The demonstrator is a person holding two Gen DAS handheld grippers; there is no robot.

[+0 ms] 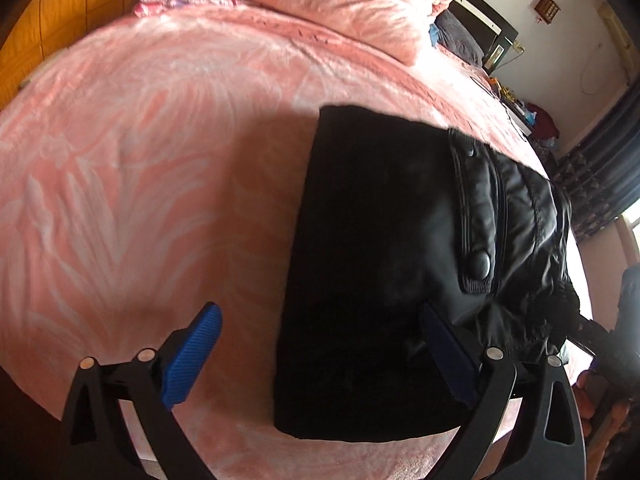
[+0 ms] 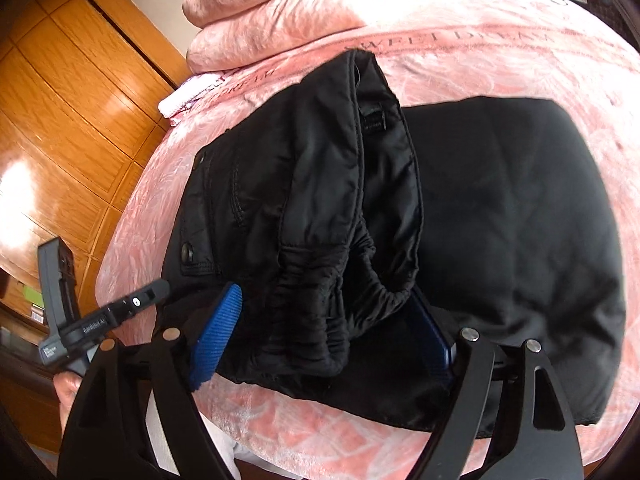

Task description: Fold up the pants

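Left wrist view shows my left gripper (image 1: 320,356) spread wide over the folded black pants (image 1: 380,264) on the pink bedspread (image 1: 140,160), gripping nothing. Only the right wrist view shows the elastic waistband (image 2: 352,276) bunched between my right gripper (image 2: 324,340) fingers, also wide apart, plus the wooden wardrobe (image 2: 72,120).

Sunlit pink bedspread (image 1: 140,140), wooden wardrobe (image 2: 60,120), white wall (image 1: 576,52).
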